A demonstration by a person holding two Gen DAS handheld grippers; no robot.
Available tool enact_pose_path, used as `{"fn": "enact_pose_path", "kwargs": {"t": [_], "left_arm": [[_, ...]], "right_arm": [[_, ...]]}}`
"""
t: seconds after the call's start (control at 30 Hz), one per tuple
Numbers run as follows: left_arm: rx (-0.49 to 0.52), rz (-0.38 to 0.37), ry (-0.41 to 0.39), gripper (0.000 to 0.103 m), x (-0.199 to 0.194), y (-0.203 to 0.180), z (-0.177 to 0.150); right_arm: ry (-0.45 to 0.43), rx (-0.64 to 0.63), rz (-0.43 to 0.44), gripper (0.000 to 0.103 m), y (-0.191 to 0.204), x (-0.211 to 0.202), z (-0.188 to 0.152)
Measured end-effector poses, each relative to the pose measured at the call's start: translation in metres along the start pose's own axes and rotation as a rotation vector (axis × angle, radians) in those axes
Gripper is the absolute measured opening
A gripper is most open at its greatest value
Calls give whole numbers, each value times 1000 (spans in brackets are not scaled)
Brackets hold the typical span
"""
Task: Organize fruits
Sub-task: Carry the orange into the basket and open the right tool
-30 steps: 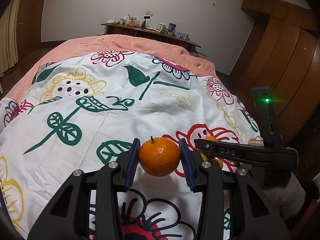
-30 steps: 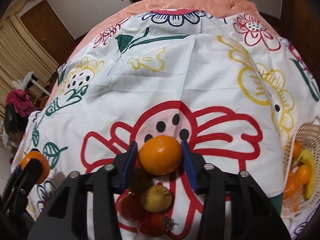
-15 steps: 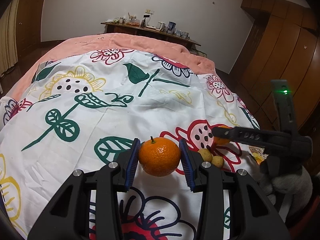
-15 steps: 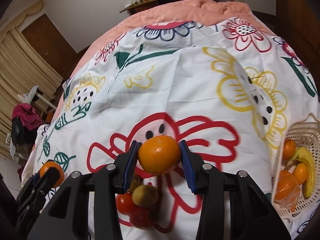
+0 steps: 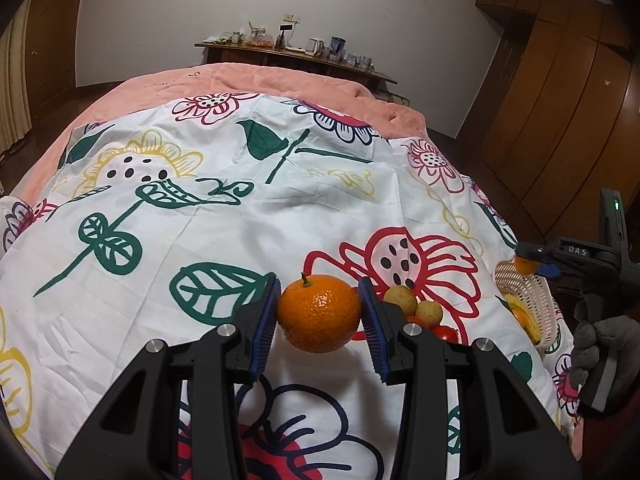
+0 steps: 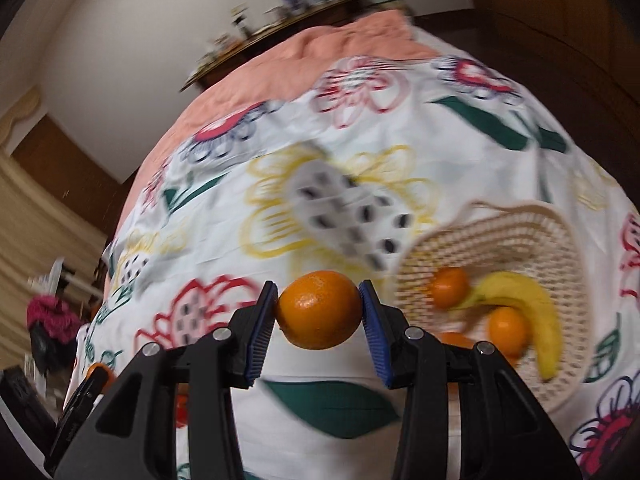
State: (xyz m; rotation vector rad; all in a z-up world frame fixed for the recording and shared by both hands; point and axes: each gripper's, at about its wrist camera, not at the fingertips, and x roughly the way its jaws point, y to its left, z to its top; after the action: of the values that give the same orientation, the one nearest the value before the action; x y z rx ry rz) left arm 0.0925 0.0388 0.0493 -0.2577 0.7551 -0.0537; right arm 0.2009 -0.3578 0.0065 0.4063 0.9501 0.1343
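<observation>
Oranges, one in each gripper. Left gripper (image 5: pixel 320 314) clamps a stemmed orange (image 5: pixel 319 312) above the floral sheet (image 5: pixel 280 208), near the front edge; a loose pile of small fruit (image 5: pixel 416 310) lies just beside it on the sheet. Right gripper (image 6: pixel 319 312) grips a second orange (image 6: pixel 319 310) beside the basket (image 6: pixel 500 224) at the bed's right edge. Basket already holds a banana (image 6: pixel 532 312) and oranges.

Risks, as I judge them: a release short of the rim drops the orange on the soft sheet, where it could roll off the edge. The light basket could tip if the rim gets knocked.
</observation>
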Motion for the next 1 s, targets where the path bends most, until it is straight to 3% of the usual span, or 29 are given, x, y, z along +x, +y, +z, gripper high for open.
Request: {"fn": "enact_pose_path", "kwargs": {"t": [0.37,0.8,1.0], "left_arm": [[36,4,21,41,3,-15,-5],[64,10,41,41,6,-27,-9],[66,8,48,41,9,-28,-10]], "right_arm": [[25,182,-95,42,-97,18,-10],[46,203,-137,44,-118,46,5],[15,176,-145,44,-113,40,8]]}}
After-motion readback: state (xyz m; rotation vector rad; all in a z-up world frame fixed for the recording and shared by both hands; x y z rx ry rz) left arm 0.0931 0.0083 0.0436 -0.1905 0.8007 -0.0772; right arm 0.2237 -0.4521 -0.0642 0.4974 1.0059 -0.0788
